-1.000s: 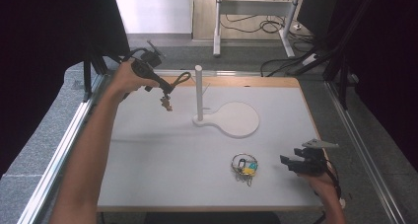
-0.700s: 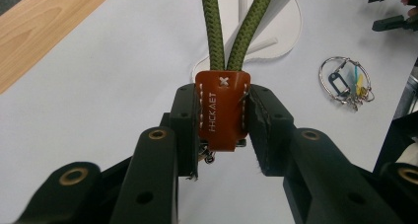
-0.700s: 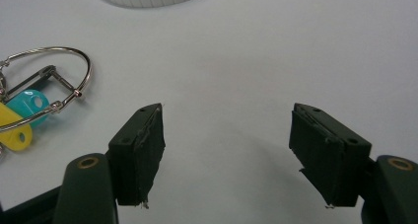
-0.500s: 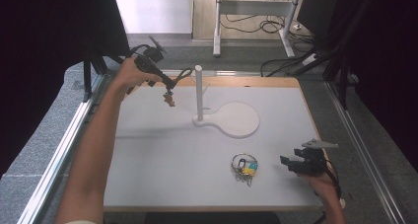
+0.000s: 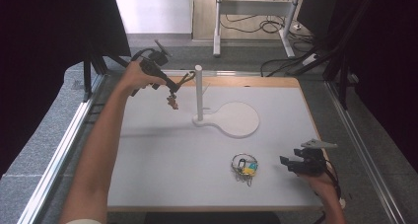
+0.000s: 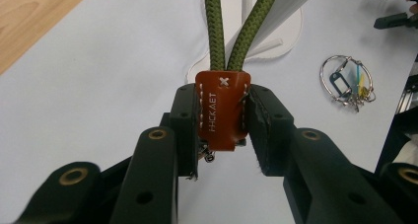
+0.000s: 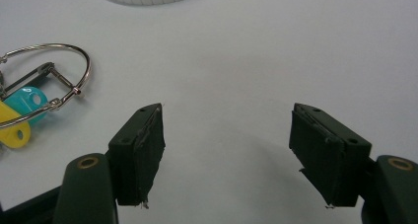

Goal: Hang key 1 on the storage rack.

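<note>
My left gripper (image 6: 223, 135) was clamped on the keychain's leather tab (image 6: 222, 113), its green cord loop (image 5: 187, 79) beside the white post (image 5: 198, 93). The cord looked limp and light, so I judged the stiff tab the best hold. My right gripper (image 7: 226, 150) hung open near the key ring (image 5: 245, 167).

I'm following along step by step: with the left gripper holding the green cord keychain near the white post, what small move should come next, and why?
Probably carry the cord loop up and over the top of the post. The left gripper is clamped on the leather tab, and the loop hangs just beside the post, not yet over it.
</note>
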`<state>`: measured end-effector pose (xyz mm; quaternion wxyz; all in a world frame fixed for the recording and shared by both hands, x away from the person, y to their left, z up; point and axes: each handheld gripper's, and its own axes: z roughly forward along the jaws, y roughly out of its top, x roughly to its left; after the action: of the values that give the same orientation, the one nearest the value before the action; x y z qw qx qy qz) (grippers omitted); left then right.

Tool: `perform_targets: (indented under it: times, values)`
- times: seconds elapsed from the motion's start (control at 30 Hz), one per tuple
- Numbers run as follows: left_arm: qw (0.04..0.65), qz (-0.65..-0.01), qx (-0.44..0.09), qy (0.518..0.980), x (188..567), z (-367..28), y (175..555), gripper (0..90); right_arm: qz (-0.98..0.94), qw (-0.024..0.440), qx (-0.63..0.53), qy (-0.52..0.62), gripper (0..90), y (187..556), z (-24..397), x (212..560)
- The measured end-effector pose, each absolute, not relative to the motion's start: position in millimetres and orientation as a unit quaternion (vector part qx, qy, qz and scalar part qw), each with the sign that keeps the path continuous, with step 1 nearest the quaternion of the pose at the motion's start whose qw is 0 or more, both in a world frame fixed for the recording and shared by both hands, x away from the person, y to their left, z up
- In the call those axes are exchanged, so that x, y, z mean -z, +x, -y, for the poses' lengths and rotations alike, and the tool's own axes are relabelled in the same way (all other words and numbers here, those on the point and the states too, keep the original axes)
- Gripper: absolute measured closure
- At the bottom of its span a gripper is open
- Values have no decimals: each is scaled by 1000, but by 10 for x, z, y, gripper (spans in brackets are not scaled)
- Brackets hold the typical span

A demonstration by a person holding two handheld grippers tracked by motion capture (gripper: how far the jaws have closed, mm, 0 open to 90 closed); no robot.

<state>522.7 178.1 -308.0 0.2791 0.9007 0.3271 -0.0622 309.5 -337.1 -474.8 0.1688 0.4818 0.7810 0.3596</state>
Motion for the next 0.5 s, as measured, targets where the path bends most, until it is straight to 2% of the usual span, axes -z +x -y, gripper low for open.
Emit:
perform_targets:
  times: [0.5]
  values:
    - [258,-316,64,911,3256,-1634,5161,664,-782,171,-359,480,298,3092,3358,4739]
